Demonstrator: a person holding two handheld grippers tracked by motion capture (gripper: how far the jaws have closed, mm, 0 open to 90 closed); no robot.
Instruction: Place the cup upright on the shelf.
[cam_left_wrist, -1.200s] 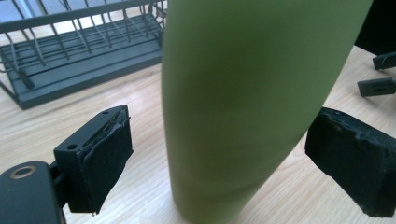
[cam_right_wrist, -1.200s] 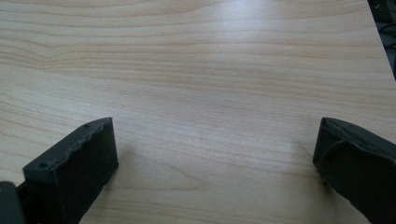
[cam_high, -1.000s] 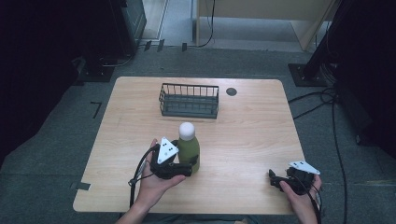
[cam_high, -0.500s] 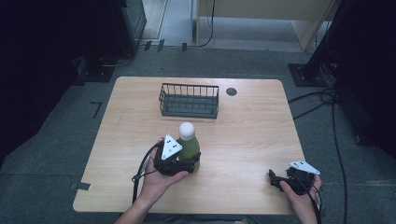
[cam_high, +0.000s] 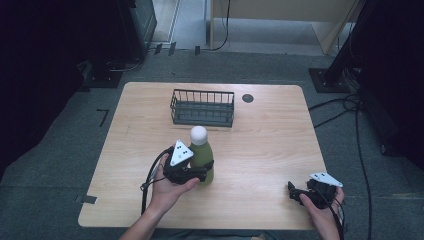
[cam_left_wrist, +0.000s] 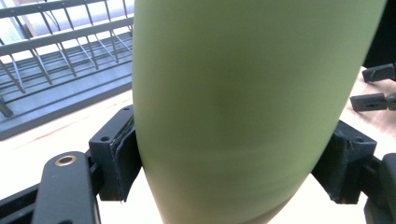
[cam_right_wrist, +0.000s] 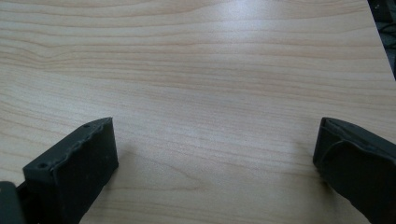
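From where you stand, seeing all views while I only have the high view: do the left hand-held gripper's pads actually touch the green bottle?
Observer: Yes. In the left gripper view both pads press the green bottle; the left hand-held gripper has just been closing on it.
Operator: And the right one?
Observer: The right hand-held gripper stands open, bare wooden table between its jaws.
Operator: What's beyond the bottle?
Observer: The wire basket, close behind, apart from it.

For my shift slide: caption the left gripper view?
Left claw shut on the green bottle, wire basket behind.
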